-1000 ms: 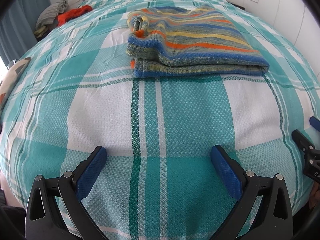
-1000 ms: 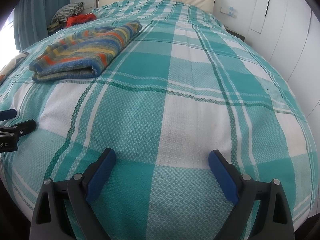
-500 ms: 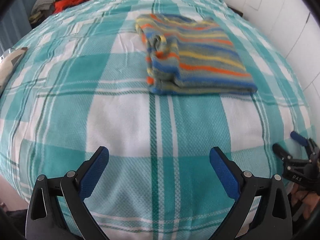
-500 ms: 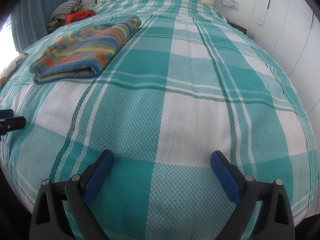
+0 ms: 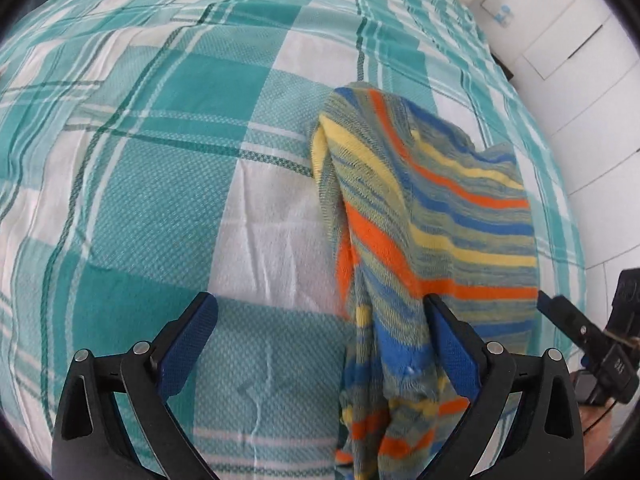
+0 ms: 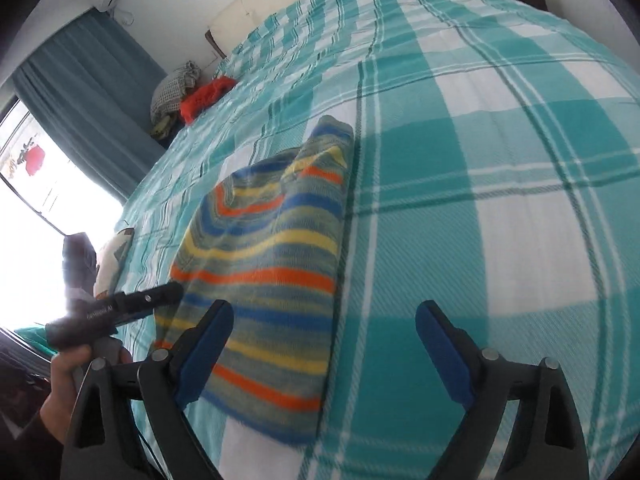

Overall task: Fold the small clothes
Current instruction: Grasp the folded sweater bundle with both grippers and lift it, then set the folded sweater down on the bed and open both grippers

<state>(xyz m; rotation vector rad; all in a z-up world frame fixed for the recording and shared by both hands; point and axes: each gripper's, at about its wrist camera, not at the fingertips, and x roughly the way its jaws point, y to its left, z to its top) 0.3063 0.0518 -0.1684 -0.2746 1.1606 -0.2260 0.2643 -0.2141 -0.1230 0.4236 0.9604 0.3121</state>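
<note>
On the checked bedspread [image 5: 168, 184] lies the striped knit [image 5: 440, 216], folded, its long axis running away from me toward the headboard [image 6: 280, 0], stripes crossing it. Its near end bunches up right at my left claw [image 5: 320, 320], draped against the inner face of that claw's right-side finger; both fingers stand wide apart, nothing pinched. My right claw [image 6: 324, 332] is spread wide too, hovering over the knit's near right edge, one finger above the stripes and the other over bare bedspread. From the right camera, the knit narrows to a rumpled far end pointing up the bed. A red cloth [image 6: 204, 98] and a grey bundle [image 6: 172, 88] sit well apart at the far left edge, beside the curtain [image 6: 84, 100].
</note>
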